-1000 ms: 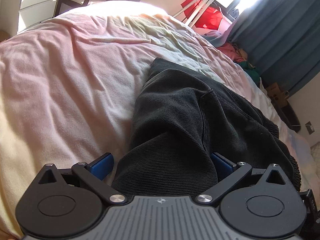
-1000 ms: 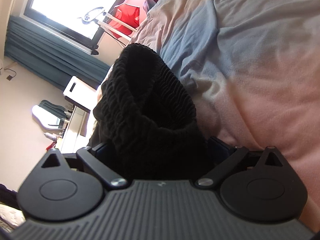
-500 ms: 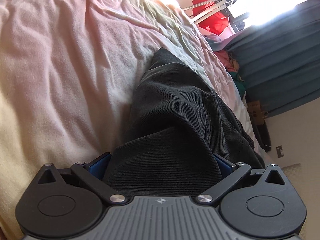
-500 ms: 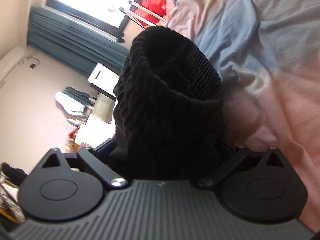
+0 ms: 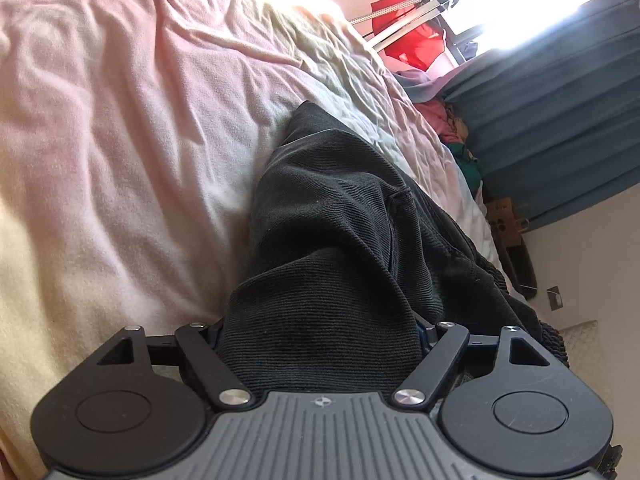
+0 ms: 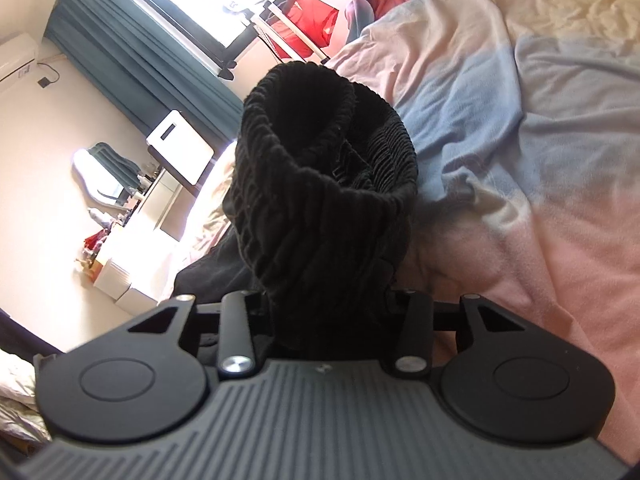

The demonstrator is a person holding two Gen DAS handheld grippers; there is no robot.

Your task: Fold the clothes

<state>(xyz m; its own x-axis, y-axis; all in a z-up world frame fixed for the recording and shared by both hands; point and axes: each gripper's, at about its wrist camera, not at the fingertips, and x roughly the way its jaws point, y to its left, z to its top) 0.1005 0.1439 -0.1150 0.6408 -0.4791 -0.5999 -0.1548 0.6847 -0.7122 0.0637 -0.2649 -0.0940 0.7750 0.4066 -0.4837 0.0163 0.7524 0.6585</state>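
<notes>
Both my grippers have just been closing on the black corduroy trousers (image 5: 340, 240) lying on the pastel bedsheet (image 5: 120, 140): left gripper (image 5: 320, 332) clamps wide cloth, right gripper (image 6: 332, 300) pinches the bunched, raised ribbed elastic waistband (image 6: 320, 160).

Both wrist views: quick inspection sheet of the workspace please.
Surface: bed under a rumpled pink, cream and blue blanket.
Job's things: black corduroy trousers lying on the bed; their ribbed waistband bunched upright.
Clutter: pile of clothes beside the bed.
Grippers: left gripper closed on trouser fabric; right gripper closed on the waistband end; both jaws have just been closing.
Cables: wall cable under the air conditioner.
Surroundings: blue curtains, bright window, red garment on a drying rack, mirror.
</notes>
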